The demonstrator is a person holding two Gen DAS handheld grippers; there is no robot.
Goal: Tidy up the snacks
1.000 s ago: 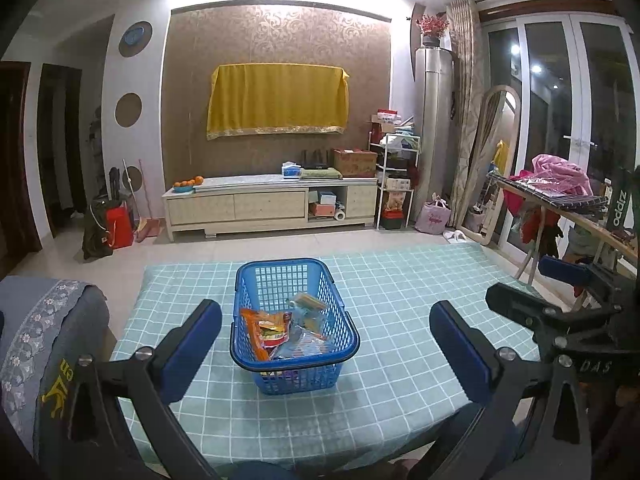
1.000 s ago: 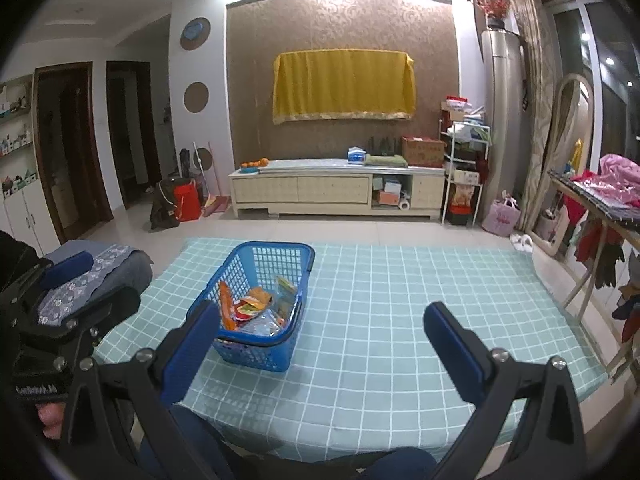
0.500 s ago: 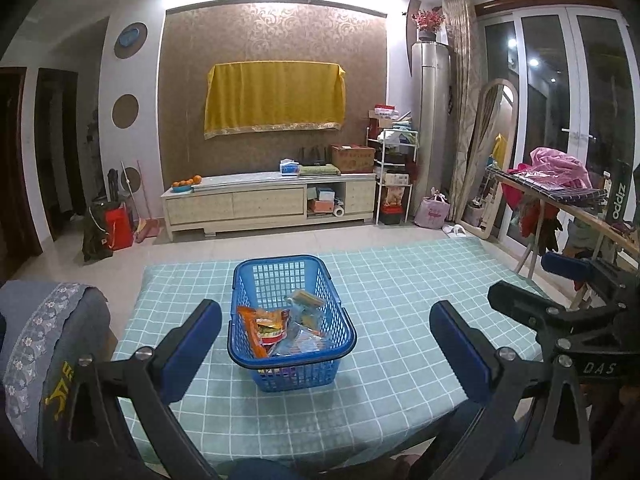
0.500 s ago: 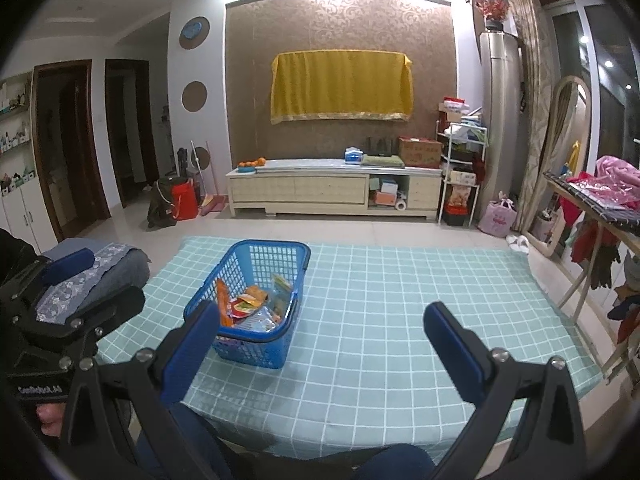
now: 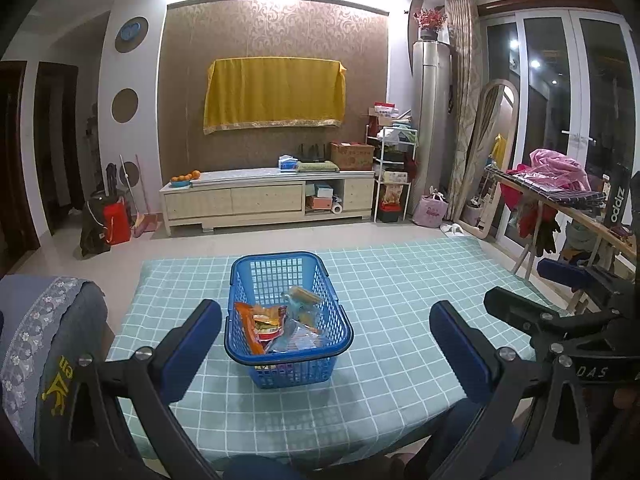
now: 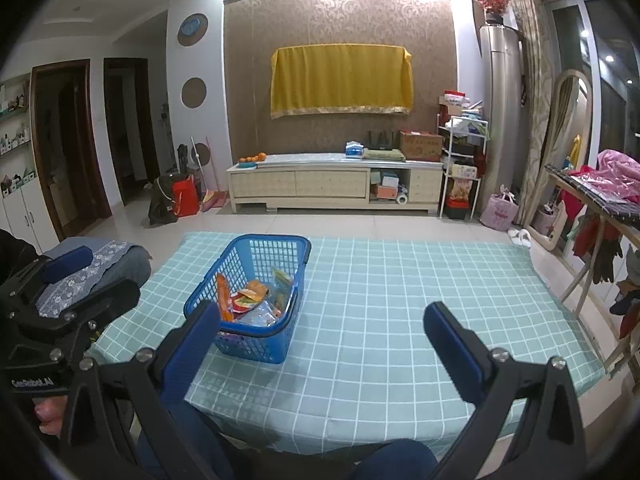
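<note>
Snacks (image 5: 280, 322) sit heaped in the blue basket (image 5: 288, 356) on the checked tablecloth (image 5: 400, 300). From the left wrist view, the left gripper (image 5: 326, 340) hangs over the near table edge with its blue fingers (image 5: 192, 338) spread wide and empty; the basket lies between them at twelve o'clock, untouched. Bare cloth runs off toward three o'clock, where the right gripper (image 5: 560, 292) shows.

From the right wrist view, the right gripper (image 6: 324, 340) is likewise wide open and holds nothing. The basket (image 6: 256, 344) sits at eleven o'clock, just beyond the left-hand finger (image 6: 192, 348). Open cloth (image 6: 400, 300) fills twelve to two o'clock up to the far edge.
</note>
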